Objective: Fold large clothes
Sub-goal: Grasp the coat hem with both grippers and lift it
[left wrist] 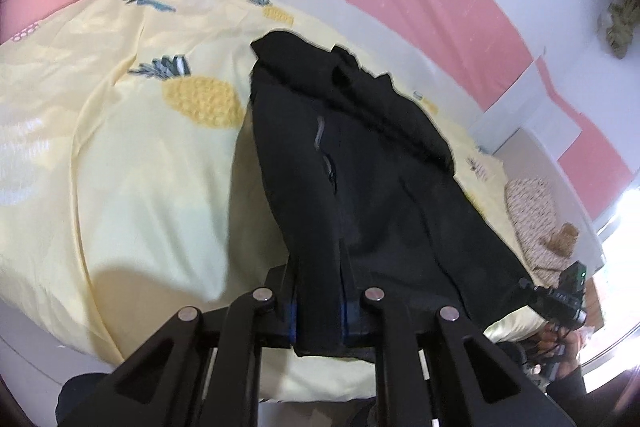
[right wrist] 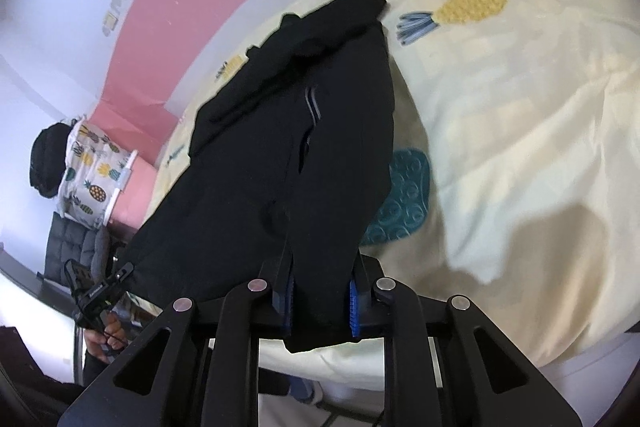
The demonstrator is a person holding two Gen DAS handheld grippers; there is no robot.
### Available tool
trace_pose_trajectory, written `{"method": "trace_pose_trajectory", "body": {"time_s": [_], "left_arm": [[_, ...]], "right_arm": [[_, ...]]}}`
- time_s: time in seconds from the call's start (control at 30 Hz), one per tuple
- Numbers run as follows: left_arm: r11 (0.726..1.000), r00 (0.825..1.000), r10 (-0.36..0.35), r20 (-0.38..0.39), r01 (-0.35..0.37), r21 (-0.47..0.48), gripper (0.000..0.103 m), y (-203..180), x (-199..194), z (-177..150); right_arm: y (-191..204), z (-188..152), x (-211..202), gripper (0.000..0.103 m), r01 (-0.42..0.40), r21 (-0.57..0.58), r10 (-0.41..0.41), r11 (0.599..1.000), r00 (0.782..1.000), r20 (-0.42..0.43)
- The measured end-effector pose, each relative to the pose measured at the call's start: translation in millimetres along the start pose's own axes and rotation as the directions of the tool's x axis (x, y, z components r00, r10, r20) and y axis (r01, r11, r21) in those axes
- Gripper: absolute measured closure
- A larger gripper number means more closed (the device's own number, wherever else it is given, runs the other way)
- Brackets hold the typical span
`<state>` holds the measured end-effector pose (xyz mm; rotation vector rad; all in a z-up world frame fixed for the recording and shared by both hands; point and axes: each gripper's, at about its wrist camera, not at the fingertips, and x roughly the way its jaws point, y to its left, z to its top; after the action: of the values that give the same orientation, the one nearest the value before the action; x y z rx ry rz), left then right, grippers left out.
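Two grippers, left gripper (left wrist: 320, 311) and right gripper (right wrist: 322, 307), each pinch the black pants (left wrist: 352, 163) in their jaws above the bed (left wrist: 120, 163). Only the right view shows a pineapple basket (right wrist: 94, 179).

Black garment (right wrist: 288, 147) between right fingers (right wrist: 356, 303)

I see a bed (left wrist: 120, 167) under a pale yellow pineapple-print cover (right wrist: 520, 107), with a black garment (left wrist: 360, 155) lying along it (its near end lifted off). A speckled cushion (left wrist: 536, 219), possibly a pillow, rests near the edge.
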<state>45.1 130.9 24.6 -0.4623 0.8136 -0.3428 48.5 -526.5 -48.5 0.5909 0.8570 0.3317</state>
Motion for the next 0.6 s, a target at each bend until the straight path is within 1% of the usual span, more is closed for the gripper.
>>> {"method": "trace_pose_trajectory", "body": {"time_s": [0.23,0.6], "left_arm": [[0.999,0.995,-0.039,0.089,0.039,0.002,0.089,-8.0,-14.2,24.9],[0.996,0.980,-0.088,0.181,0.082,0.044,0.089,-28.0,-22.0,72.5]], "right_arm": [[12.1,17.3,-16.4,0.084,-0.035,-0.030,0.037,0.999,0.996,0.078],[35.9,59.5,-31.9,0.084,-0.061,-0.092,0.077,0.994,0.982,0.173]]}}
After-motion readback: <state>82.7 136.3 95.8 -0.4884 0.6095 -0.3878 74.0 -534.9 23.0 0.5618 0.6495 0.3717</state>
